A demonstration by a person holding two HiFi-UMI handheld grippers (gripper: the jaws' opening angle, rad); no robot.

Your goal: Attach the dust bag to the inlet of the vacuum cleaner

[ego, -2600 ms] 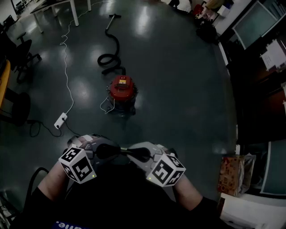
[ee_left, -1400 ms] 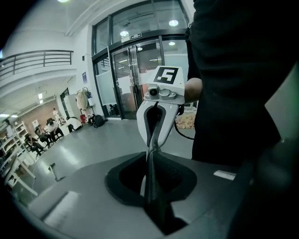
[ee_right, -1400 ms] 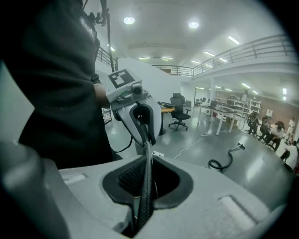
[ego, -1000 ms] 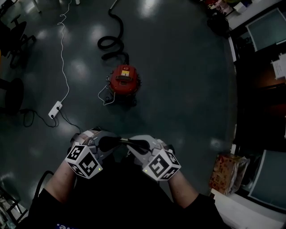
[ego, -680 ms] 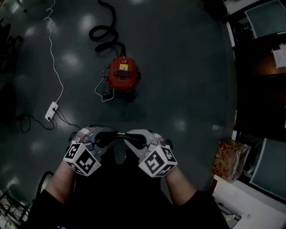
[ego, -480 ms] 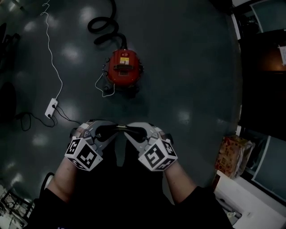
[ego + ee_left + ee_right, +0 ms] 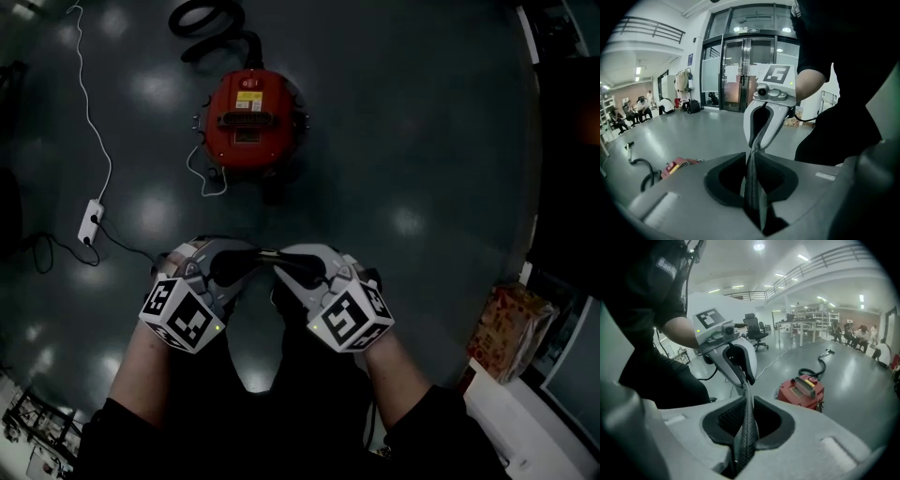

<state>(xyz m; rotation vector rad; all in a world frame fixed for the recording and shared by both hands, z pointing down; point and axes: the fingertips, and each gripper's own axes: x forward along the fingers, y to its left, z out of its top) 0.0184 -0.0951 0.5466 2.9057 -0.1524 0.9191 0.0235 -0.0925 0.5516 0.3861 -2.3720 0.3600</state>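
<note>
The red vacuum cleaner point(image 7: 248, 117) stands on the dark floor ahead of me, lid closed, and also shows in the left gripper view point(image 7: 677, 166) and the right gripper view point(image 7: 801, 390). My left gripper point(image 7: 255, 259) and right gripper point(image 7: 279, 259) meet tip to tip at waist height, short of the vacuum. Between them runs a thin dark textured strip, the dust bag's edge point(image 7: 753, 157) point(image 7: 746, 404), seen edge-on. Both pairs of jaws are shut on it. The rest of the bag is hidden under my hands.
A black hose point(image 7: 206, 17) coils behind the vacuum. A white power strip point(image 7: 91, 220) and its cable lie on the floor to the left. A patterned box point(image 7: 511, 333) stands at the right. Glass doors point(image 7: 740, 70) and seated people point(image 7: 628, 115) are far off.
I have stepped closer to the vacuum, which now looks larger and sits higher in the head view. Both hands have sunk together, still tip to tip on the strip.
</note>
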